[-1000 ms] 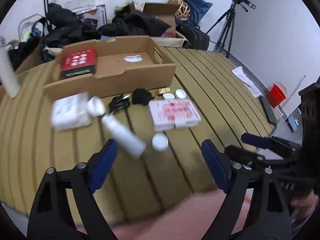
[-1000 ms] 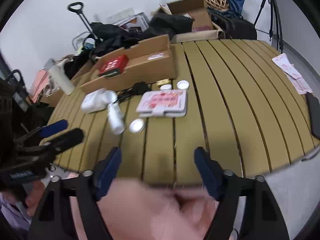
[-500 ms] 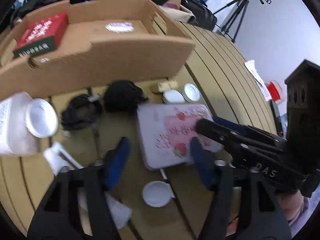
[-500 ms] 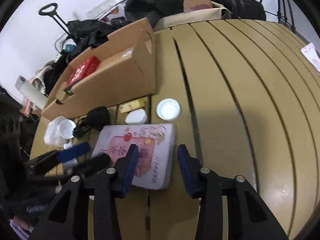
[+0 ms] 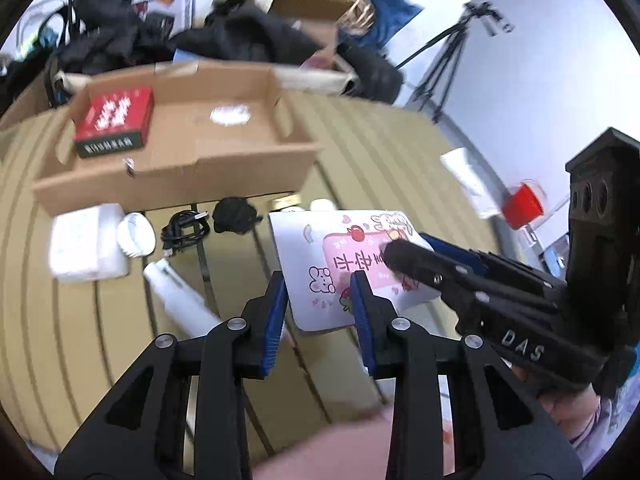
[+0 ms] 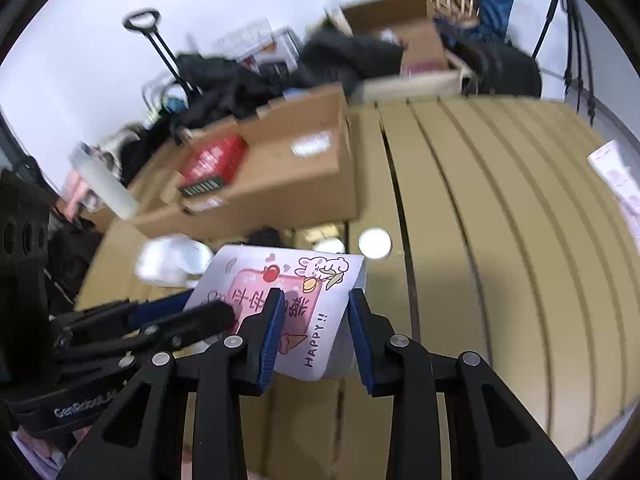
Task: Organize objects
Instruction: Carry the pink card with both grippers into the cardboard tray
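Observation:
A flat white box with a pink cartoon label point(image 5: 352, 256) point(image 6: 288, 272) hangs tilted just above the slatted table point(image 6: 500, 220). My left gripper point(image 5: 318, 280) has its near left corner between its blue pads, jaws still closing on it. My right gripper point(image 6: 315, 296) grips the box's right end, jaws also still closing. In the left wrist view the right gripper point(image 5: 406, 244) reaches in from the right, one finger on the lid. In the right wrist view the left gripper point(image 6: 208, 304) comes in from the left.
A cardboard tray point(image 5: 180, 152) with a red box point(image 5: 114, 120) stands behind. In front of it lie a white packet point(image 5: 84, 240), a white bottle point(image 5: 180, 300), a black cable point(image 5: 184, 230), a black lump point(image 5: 234, 214) and a round lid point(image 6: 374, 242). Bags and boxes crowd the far edge.
Both grippers came in over the table to the pink-label box and narrowed their jaws onto it from opposite ends. The box now sits tilted and raised off the slats.

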A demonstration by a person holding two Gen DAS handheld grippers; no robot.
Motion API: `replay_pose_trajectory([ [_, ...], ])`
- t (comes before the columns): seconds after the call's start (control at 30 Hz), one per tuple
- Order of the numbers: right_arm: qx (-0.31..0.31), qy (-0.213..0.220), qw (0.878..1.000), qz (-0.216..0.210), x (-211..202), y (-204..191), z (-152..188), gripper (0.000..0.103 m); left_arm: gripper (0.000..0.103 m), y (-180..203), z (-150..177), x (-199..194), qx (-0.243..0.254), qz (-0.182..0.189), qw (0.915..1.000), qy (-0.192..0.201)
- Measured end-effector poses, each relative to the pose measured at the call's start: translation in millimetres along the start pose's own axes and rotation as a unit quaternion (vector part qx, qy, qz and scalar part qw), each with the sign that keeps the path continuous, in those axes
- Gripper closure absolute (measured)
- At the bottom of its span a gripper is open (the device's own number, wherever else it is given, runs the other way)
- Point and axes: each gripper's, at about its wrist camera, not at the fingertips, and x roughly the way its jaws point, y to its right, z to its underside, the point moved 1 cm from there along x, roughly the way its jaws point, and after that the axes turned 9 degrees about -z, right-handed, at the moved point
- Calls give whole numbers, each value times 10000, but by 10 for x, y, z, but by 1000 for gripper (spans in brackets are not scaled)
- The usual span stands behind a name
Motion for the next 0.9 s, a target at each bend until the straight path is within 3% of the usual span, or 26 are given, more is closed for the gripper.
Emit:
replay_pose_trajectory([
  [0.23, -448, 506, 9977, -62, -1048, -709, 312, 68, 75, 255, 449, -1085, 70, 130, 9987, 485],
  [0.4, -600, 721, 9956, -73, -1390, -994, 543, 68, 77, 303, 713, -1406, 61, 142, 9984, 551],
  [0.53, -620, 779, 9950, -87, -1432, -1082, 572, 68, 82, 267, 747, -1504, 47, 125, 9978, 651],
  [0.73, -713, 809, 9941, -74, -1298, -1111, 296, 68, 85, 109, 356, -1433, -29, 59, 9966, 822],
  [0.9, -843, 871, 9926, -5, -1023, -1085, -442, 68, 87, -38, -525, -1265, 38, 84, 9964, 848],
])
